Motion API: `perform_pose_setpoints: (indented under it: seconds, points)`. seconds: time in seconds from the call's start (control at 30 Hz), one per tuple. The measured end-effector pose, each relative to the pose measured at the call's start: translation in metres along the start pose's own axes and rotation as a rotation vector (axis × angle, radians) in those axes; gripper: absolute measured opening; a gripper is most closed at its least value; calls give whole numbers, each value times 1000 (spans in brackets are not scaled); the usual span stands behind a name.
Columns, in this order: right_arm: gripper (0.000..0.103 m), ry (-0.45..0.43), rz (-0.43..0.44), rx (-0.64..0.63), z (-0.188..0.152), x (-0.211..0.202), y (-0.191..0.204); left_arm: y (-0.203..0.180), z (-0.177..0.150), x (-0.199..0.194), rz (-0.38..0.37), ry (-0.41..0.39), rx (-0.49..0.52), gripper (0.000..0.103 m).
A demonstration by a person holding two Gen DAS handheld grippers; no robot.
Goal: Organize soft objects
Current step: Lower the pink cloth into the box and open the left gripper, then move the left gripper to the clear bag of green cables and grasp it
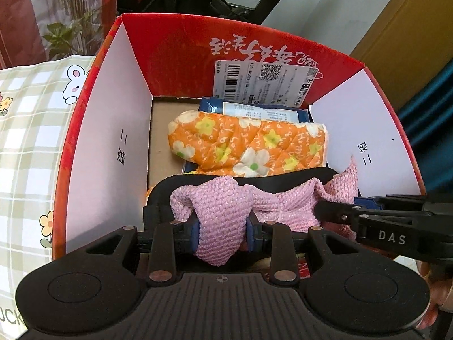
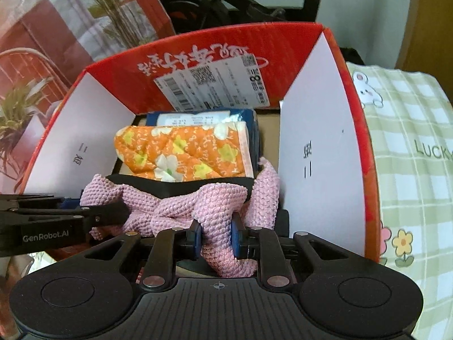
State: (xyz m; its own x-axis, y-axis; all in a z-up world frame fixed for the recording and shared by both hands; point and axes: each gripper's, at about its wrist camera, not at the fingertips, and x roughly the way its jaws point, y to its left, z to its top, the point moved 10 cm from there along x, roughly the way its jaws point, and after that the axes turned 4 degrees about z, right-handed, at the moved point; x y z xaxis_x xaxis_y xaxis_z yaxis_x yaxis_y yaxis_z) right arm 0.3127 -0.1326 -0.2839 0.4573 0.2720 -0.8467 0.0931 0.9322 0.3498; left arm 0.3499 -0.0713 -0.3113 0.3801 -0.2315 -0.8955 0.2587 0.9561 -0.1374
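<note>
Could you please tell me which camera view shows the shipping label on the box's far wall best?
The left wrist view: the shipping label is sharper and nearly level. The right wrist view shows it tilted and blurrier.

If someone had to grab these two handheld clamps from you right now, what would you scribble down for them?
Left gripper: shut on one bunched end of the pink knitted cloth.
Right gripper: shut on the other end of the same cloth, so it hangs between the two over the near side of the red box.
Already in the box: an orange flowered quilted cloth lying on a blue packet. A black piece sits just behind the pink cloth; I cannot tell what it is.
Done: the orange cloth is packed.
Left: lower the pink cloth in, open both grippers, then pull out.
</note>
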Motion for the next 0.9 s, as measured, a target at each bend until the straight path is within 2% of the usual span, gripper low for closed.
perform_pose_setpoints:
  seconds: [0.1, 0.17, 0.23, 0.4, 0.47, 0.53, 0.63, 0.9]
  points:
    - [21, 4, -15, 6, 0, 2, -1, 2, 3, -2, -18, -22, -20, 37]
    - [22, 2, -20, 12, 0, 3, -2, 1, 5, -5, -22, -44, -12, 46]
    - [25, -4, -18, 19, 0, 3, -2, 1, 7, -12, -30, -64, -11, 62]
    - [37, -64, -18, -19, 4, -12, 6, -2, 12, -34, -54, -110, 4, 71]
    - [51, -103, -31, -66, 8, -22, 12, -4, 15, -45, -57, -138, 7, 77]
    - [57, -140, -48, -104, 12, -33, 18, -7, 19, -57, -65, -173, 10, 83]
    - [62, -185, -58, -140, 18, -50, 26, -12, 23, -75, -60, -212, 30, 85]
    - [62, -273, -21, -264, 10, -91, 51, -12, 14, -130, -43, -346, 66, 85]
